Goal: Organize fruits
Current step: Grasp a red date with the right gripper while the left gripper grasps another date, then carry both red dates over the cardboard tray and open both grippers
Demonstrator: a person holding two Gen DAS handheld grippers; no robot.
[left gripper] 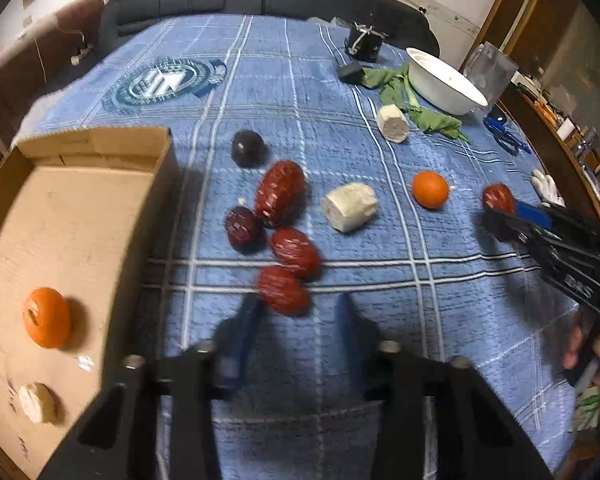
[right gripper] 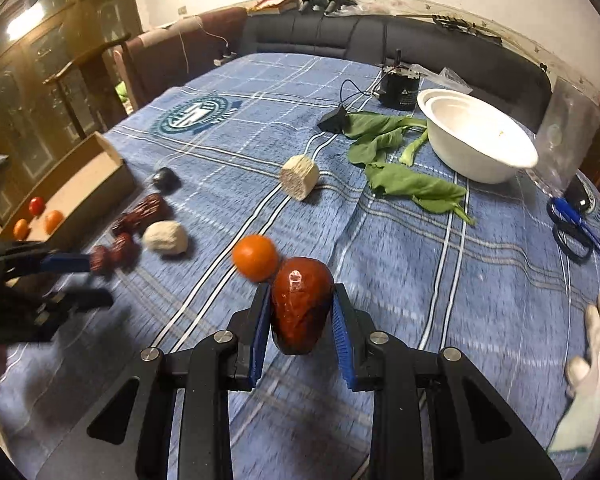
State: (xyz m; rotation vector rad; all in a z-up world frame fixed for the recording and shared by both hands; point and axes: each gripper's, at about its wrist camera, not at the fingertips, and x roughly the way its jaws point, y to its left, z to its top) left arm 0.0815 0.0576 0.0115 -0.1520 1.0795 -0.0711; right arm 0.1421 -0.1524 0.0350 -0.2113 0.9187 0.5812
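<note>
My right gripper (right gripper: 300,312) is shut on a red jujube (right gripper: 301,306), held above the blue cloth; it also shows in the left wrist view (left gripper: 498,198). An orange (right gripper: 256,258) lies just beyond it. My left gripper (left gripper: 300,312) is open, its fingers on either side of the nearest red jujube (left gripper: 283,290) of a cluster of several jujubes (left gripper: 280,194). A cardboard box (left gripper: 60,216) at the left holds an orange (left gripper: 46,317) and a white chunk (left gripper: 37,403). A dark plum (left gripper: 247,147) lies near the box.
Two white chunks (left gripper: 350,207) (left gripper: 393,123) lie on the cloth. A white bowl (right gripper: 476,140), green leaves (right gripper: 412,184), a black device (right gripper: 398,88) and blue scissors (right gripper: 576,224) sit at the back right. A white glove (right gripper: 592,344) lies at the right edge.
</note>
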